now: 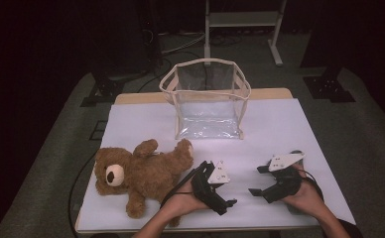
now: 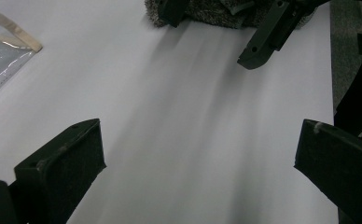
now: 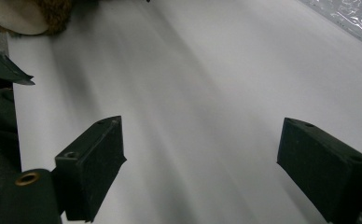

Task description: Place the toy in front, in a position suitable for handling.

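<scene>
Plainly, both pairs of jaws stand spread wide with nothing between them. The left gripper (image 1: 228,197) is held low over the white table cover (image 1: 280,124), its jaws pointing toward the person's right; in the left gripper view its two black fingers (image 2: 62,163) frame only bare white cover. The right gripper (image 1: 256,181) faces it from the other side, jaws pointing toward the person's left, and in the right gripper view its fingers (image 3: 93,161) likewise bracket bare cover. The two grippers' tips lie near each other but apart.

Taking the teddy bear (image 1: 136,173) as the landmark: it lies on its back on the cover, head toward the table's left edge, legs toward the grippers. The left gripper sits just beside the bear's lower body, on its right, not touching it as far as the high view shows. The right gripper is farther out on that same side. The clear plastic bag (image 1: 206,99) with cream trim stands upright and open-topped beyond the bear, toward the table's far edge.
</scene>
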A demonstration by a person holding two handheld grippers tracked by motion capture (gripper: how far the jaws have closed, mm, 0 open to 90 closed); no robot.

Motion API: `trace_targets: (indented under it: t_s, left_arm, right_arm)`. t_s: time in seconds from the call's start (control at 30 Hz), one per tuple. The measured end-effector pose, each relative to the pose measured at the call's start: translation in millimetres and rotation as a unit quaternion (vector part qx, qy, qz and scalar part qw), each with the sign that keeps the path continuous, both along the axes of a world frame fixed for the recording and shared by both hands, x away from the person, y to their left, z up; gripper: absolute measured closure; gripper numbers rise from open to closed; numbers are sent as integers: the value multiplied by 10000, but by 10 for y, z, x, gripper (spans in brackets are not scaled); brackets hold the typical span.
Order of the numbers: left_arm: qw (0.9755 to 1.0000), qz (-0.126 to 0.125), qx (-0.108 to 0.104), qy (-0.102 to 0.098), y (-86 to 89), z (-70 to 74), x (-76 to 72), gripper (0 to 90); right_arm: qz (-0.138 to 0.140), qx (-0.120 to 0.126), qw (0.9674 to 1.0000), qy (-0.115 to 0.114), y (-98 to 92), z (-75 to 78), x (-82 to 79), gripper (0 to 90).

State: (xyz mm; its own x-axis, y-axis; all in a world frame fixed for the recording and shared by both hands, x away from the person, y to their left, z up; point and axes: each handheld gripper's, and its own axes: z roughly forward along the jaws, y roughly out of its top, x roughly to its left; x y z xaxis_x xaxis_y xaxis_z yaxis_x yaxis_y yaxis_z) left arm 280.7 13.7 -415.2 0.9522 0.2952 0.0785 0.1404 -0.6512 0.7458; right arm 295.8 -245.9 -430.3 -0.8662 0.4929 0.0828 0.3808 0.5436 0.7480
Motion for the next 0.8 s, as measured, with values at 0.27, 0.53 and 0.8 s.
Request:
trace_targets:
  t_s: [0.27, 0.53, 0.8]
  left_arm:
    - [10000, -30, 25, -60, 10, 34, -8, 5]
    - [9997, -157, -67, -187, 79, 182, -28, 5]
    - [9989, -301, -86, -342, 186, 328, -49, 5]
  right_arm:
    - [15, 3, 10000, 2, -4, -2, 8, 135]
    - [68, -13, 10000, 27, 8, -9, 6, 135]
    - [109, -32, 9999, 16, 45, -4, -15, 135]
